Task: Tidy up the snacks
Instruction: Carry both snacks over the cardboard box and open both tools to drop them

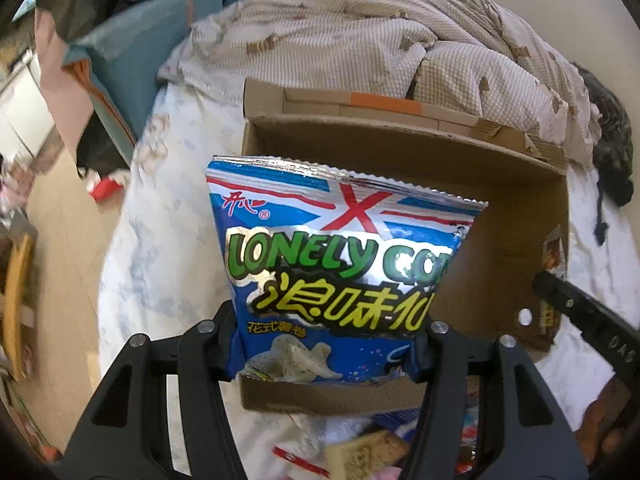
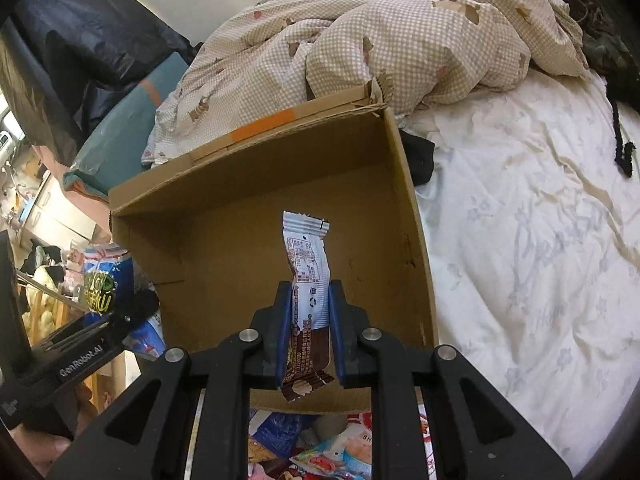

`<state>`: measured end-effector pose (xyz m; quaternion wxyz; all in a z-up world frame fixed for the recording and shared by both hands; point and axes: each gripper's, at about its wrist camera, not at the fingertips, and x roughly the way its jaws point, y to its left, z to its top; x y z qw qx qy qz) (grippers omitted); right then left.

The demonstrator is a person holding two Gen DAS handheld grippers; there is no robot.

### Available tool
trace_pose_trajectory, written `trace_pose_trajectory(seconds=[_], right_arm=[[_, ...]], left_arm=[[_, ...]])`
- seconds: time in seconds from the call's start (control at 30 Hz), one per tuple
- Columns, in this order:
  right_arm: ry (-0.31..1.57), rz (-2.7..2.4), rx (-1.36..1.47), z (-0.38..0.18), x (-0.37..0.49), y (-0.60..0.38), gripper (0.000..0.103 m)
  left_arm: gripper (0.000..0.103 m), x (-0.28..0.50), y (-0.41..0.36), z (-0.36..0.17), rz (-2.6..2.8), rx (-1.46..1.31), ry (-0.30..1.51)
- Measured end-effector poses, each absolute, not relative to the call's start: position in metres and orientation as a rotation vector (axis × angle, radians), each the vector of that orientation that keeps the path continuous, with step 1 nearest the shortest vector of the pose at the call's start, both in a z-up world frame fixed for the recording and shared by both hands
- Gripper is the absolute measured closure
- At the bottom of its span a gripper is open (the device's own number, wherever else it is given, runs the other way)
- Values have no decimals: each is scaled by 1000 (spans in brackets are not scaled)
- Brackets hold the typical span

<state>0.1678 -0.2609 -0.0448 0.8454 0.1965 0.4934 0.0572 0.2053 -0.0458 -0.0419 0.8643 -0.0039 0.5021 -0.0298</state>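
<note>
Left wrist view: left gripper (image 1: pixel 326 344) clamps the blue chip bag (image 1: pixel 340 264) over the cardboard box (image 1: pixel 500 240); right gripper (image 2: pixel 308 336) pinches a slim snack bar (image 2: pixel 308 276) above it. Next: lower, release both inside.

You have a blue chip bag (image 1: pixel 332 264) upright over the cardboard box (image 1: pixel 500 216), its crimped silver top edge up and its green "LONELY" lettering facing you; its lower end sits at the box's near wall. Your slim snack bar (image 2: pixel 307 280), white at the top and brown at the bottom, stands upright over the same box's (image 2: pixel 248 184) bare brown floor, printed back toward you. More loose snack packets (image 2: pixel 320 448) lie in a jumble just outside the box's near wall.
</note>
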Motion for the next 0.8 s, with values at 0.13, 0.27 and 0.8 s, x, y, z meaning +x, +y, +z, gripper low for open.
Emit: trace_pose_trajectory(seconds=[0.13, 0.27, 0.8], right_arm=[[1042, 101, 408, -49, 168, -260, 85], [1048, 100, 399, -53, 171, -258, 85], [1018, 131, 442, -50, 177, -259, 81]], left_arm=[[48, 208, -45, -46, -63, -10, 1052], [48, 207, -50, -46, -72, 25, 1028], [24, 209, -40, -41, -87, -54, 1007]])
